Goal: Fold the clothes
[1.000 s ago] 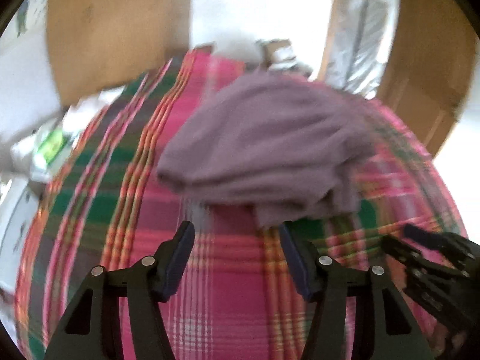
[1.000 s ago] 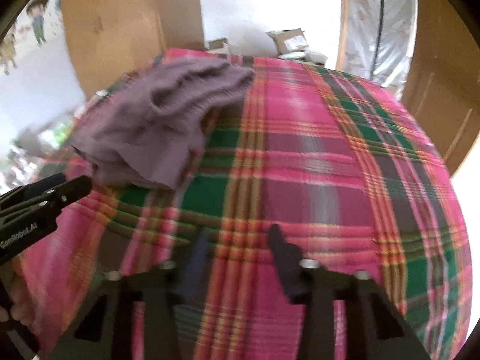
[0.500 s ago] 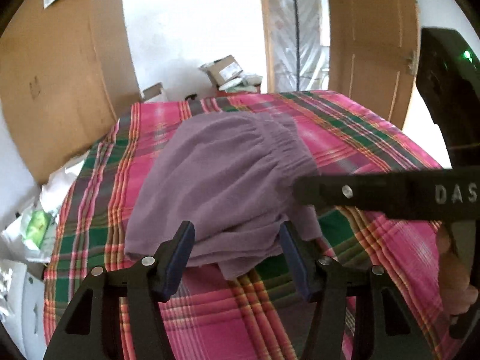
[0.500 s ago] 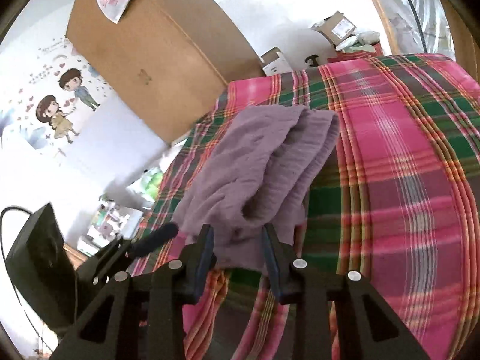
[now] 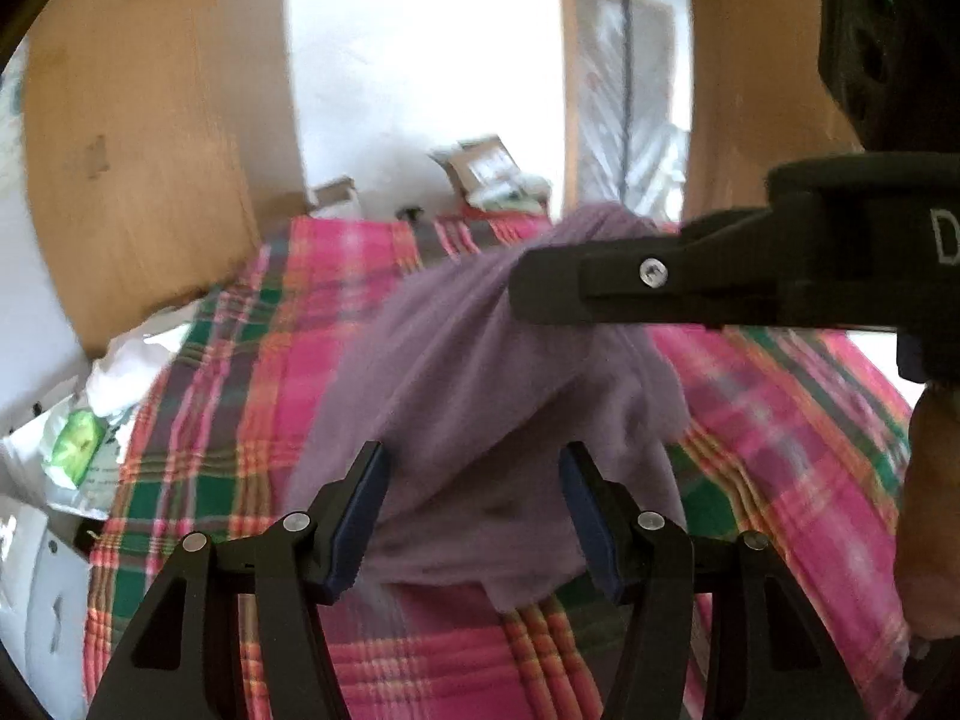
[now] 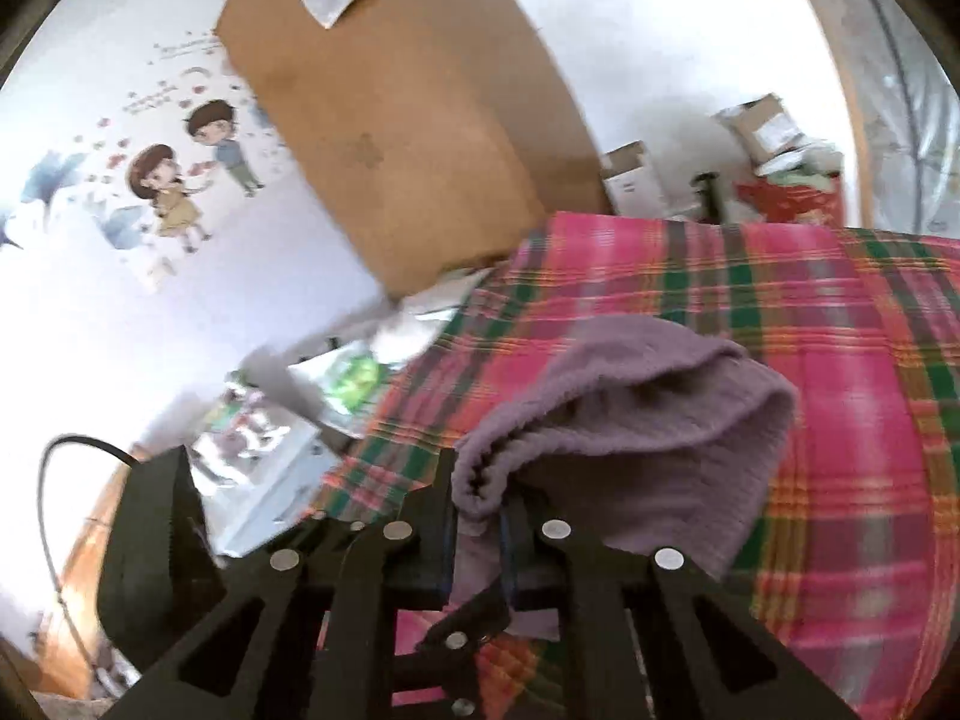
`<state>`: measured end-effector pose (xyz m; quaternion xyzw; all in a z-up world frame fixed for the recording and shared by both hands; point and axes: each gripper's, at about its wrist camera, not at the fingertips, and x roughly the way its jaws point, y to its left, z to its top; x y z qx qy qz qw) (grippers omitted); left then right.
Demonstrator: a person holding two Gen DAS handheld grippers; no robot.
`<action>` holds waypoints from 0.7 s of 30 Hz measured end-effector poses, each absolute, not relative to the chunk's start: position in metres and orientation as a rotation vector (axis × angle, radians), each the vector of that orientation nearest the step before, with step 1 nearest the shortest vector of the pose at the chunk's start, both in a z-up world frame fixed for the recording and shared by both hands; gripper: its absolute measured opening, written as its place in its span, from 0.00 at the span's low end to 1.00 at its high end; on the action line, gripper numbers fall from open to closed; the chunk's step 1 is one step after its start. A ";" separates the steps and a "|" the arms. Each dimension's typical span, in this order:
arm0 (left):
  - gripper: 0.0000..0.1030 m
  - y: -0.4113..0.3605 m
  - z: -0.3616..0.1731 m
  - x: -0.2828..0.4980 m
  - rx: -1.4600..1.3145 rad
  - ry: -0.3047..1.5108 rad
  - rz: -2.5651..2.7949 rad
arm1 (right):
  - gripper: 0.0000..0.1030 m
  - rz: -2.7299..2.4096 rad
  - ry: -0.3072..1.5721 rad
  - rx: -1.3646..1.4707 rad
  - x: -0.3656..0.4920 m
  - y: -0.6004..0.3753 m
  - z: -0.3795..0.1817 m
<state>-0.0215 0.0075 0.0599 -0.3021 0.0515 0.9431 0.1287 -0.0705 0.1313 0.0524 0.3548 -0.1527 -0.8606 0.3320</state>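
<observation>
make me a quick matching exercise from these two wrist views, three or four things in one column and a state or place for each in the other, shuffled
Things
1. left gripper
2. right gripper
3. purple garment
4. plaid blanket

States or places
A. spread under the garment
B. open, fingers either side of the garment's near edge
C. bunched, one edge lifted
D. shut on a fold of fabric

Pairs: 1-B, 2-D, 3-C, 4-A
</observation>
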 end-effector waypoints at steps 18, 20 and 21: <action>0.10 -0.034 0.050 -0.083 -0.973 -0.060 2.785 | 0.15 -1.958 -0.626 1.081 -0.104 0.135 0.020; 0.08 -0.038 0.049 -0.087 -0.975 -0.098 2.799 | 0.18 -1.963 -0.603 1.099 -0.101 0.140 0.016; 0.08 -0.042 0.049 -0.089 -0.974 -0.126 2.805 | 0.19 -1.973 -0.586 1.099 -0.097 0.145 0.014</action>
